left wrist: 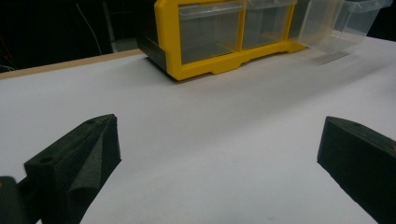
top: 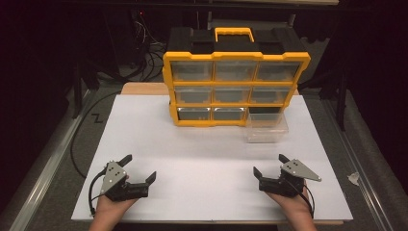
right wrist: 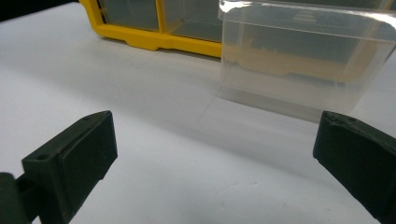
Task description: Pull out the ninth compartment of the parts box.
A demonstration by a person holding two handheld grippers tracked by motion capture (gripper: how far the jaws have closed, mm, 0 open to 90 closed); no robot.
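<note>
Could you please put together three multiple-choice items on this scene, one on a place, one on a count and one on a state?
1. Where does the pulled-out clear drawer stand?
A. on the white board before the organizer's bottom-right slot
B. on top of the organizer
C. between the right gripper's jaws

2. How many drawer slots does the yellow organizer show on its front?
A. four
B. six
C. nine

3. How do the left gripper and right gripper stand?
A. both open
B. both shut
C. left shut on the drawer

Answers: 1 A, the drawer sits on the board beneath the vacant slot; 2 C, three rows of three; 3 A, each pair of jaws stands wide apart, holding nothing.
</note>
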